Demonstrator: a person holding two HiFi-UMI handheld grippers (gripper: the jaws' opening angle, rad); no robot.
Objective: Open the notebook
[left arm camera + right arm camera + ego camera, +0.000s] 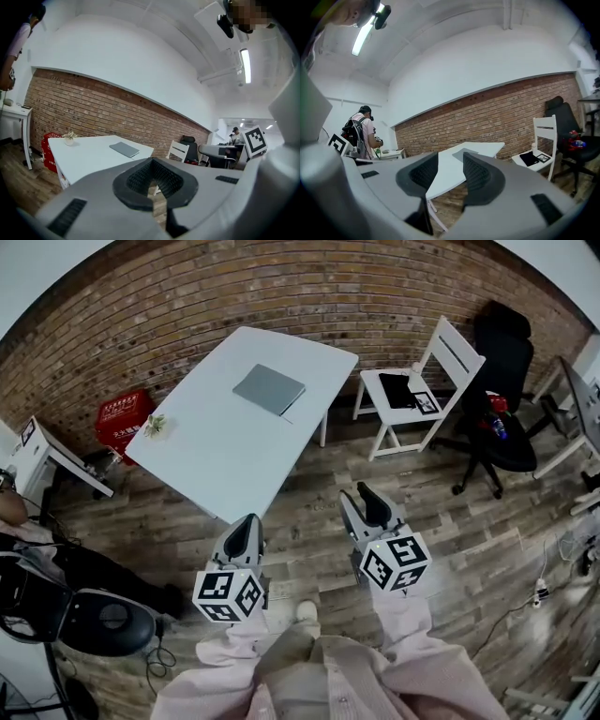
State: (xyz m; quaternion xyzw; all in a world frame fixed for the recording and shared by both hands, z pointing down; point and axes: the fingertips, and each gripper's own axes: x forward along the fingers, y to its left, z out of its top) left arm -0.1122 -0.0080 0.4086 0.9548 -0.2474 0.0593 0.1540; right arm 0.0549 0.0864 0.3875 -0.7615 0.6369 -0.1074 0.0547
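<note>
Pink clothing (328,676) fills the bottom of the head view. Just above it the left gripper (246,532) and right gripper (366,507) hang over the wood floor (450,521), both short of the white table (225,456). The notebook (270,388) lies closed and flat toward the table's far side, well apart from both grippers. Only this view shows the whole layout: a small plant (155,425) at the table's left corner, a red box (125,416) on the floor beyond it, and a white chair (420,381) to the right.

From the left gripper view, the jaws meet at their tips with nothing between them – just a hollow ringed by the black pads (136,179). The notebook (124,149) sits on the table (79,157), ahead and a little left. A ceiling light (244,65) shows only here.

From the right gripper view, the jaws stand apart with a clear gap and hold nothing. The table (450,168) shows through that gap, and the notebook (461,151) is a grey sliver just above the right-hand pad. Only this view shows a person with a backpack (363,131) – far off at the left.
</note>
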